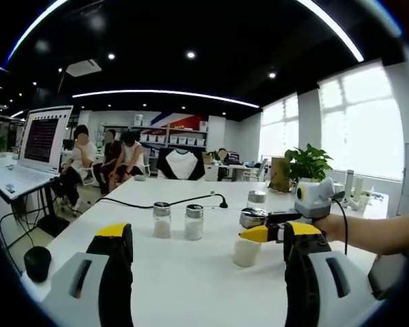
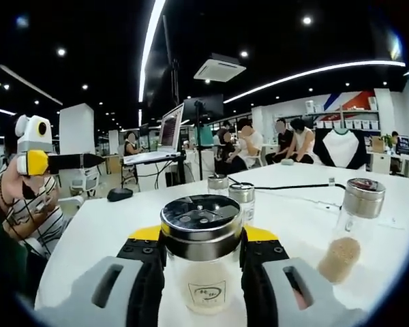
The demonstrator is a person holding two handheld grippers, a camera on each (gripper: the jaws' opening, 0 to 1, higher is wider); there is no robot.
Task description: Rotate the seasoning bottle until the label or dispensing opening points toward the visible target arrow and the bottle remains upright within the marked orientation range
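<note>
Seasoning bottle (image 2: 202, 262) stands on bench (image 2: 109, 231) between right gripper (image 2: 202, 269) jaws. Two shakers (image 1: 178, 221) side by side left of it; cable (image 1: 167, 203) behind them; mouse (image 1: 37, 262) at bench edge.

Two small shakers (image 1: 176, 220) sit mid-frame on the white table (image 1: 191, 272), black cable (image 1: 165, 203) snaking behind them. Open laptop (image 1: 34, 153) far left, potted plant (image 1: 307, 164) right, black mouse (image 1: 37, 262) lower left, people seated in back.
</note>
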